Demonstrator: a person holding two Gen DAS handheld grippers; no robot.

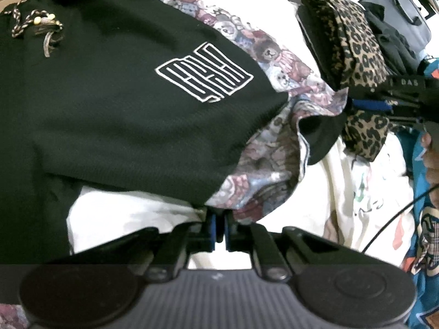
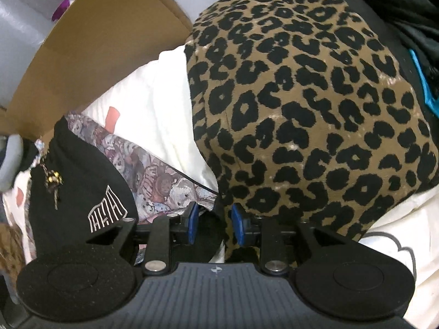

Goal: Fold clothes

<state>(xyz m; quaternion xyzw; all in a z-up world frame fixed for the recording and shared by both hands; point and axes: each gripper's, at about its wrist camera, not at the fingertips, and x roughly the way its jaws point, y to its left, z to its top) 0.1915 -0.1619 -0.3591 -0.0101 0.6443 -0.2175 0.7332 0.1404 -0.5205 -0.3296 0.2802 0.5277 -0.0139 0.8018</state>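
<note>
Black shorts [image 1: 115, 104] with a white line logo and a beaded drawstring lie over bear-print cloth [image 1: 277, 148]; whether the two are one garment I cannot tell. My left gripper [image 1: 218, 229] is shut on the lower hem where the black cloth and the bear print meet. My right gripper [image 2: 214, 226] [image 1: 354, 104] has its jaws slightly apart, pinching a black corner of the bear-print cloth [image 2: 210, 229] that fills the gap. A folded leopard-print garment [image 2: 315, 109] [image 1: 354, 46] rises just ahead of that gripper, and its edge touches the right pad.
White bedding [image 1: 131, 219] [image 2: 153, 104] lies beneath everything. A brown cardboard sheet [image 2: 90, 49] stands at the back left. Dark clothes and a grey bag [image 1: 406, 11] are stacked beyond the leopard-print garment. A person's hand [image 1: 432, 161] and teal patterned cloth [image 1: 419, 219] show at the right edge.
</note>
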